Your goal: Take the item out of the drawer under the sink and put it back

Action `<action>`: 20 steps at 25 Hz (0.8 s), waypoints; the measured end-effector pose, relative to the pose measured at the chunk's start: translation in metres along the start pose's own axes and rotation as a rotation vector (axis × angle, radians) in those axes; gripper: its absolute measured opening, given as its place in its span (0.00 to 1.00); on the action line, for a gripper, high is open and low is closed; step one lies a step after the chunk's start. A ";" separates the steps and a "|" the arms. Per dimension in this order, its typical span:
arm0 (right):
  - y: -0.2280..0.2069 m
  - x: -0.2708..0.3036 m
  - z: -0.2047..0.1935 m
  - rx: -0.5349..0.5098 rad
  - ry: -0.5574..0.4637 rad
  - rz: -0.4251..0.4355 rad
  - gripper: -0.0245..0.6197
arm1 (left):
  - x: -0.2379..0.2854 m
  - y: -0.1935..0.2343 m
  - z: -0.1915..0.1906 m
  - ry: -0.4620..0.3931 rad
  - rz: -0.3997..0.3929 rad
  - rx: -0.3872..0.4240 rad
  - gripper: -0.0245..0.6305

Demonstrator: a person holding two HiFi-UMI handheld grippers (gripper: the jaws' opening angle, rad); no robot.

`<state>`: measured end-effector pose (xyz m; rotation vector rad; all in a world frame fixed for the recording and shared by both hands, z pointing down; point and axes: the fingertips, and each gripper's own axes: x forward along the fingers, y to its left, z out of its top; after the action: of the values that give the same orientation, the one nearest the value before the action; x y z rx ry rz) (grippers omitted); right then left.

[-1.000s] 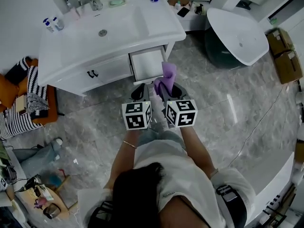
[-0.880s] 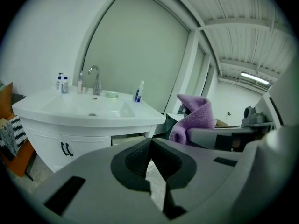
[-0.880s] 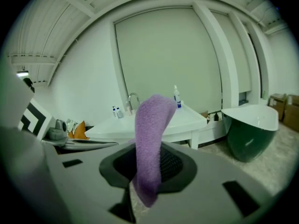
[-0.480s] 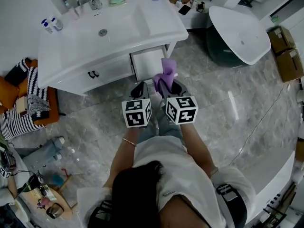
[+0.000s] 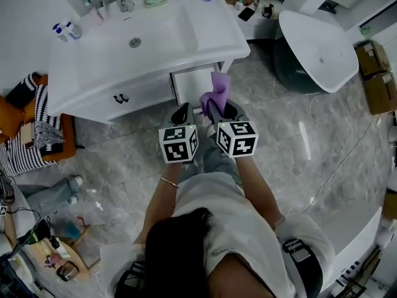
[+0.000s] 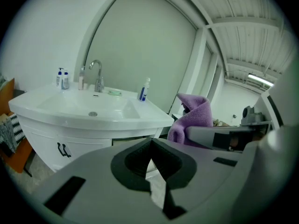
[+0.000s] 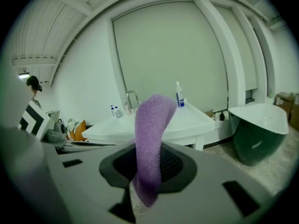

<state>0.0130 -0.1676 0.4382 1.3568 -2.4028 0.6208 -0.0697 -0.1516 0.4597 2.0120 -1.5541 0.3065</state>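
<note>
Right gripper point(image 7: 147, 171): jaws clamped on a purple cloth point(image 7: 150, 125), which stands up from between them | Cloth: held in the air at the front of the open drawer point(image 5: 192, 82) under the sink point(image 5: 161, 39) | Left gripper point(image 6: 150, 143): jaws together, nothing between them, just beside the right gripper

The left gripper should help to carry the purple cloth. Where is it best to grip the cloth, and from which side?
Probably the free upper end of the cloth, which stands up beyond the right gripper; its lower part is clamped there. Come from the left, where the left gripper waits, shut and empty.
</note>
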 end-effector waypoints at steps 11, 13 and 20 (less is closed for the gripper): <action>-0.032 0.061 -0.010 0.026 0.122 0.050 0.18 | 0.058 0.019 -0.005 0.066 0.076 -0.066 0.04; -0.036 0.071 -0.013 0.026 0.144 0.060 0.18 | 0.070 0.022 -0.008 0.084 0.086 -0.076 0.04; -0.051 0.103 -0.025 0.056 0.199 0.066 0.18 | 0.104 0.027 -0.019 0.137 0.094 -0.084 0.04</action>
<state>0.0067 -0.2533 0.5193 1.1803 -2.2926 0.8060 -0.0612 -0.2294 0.5356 1.8182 -1.5527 0.4000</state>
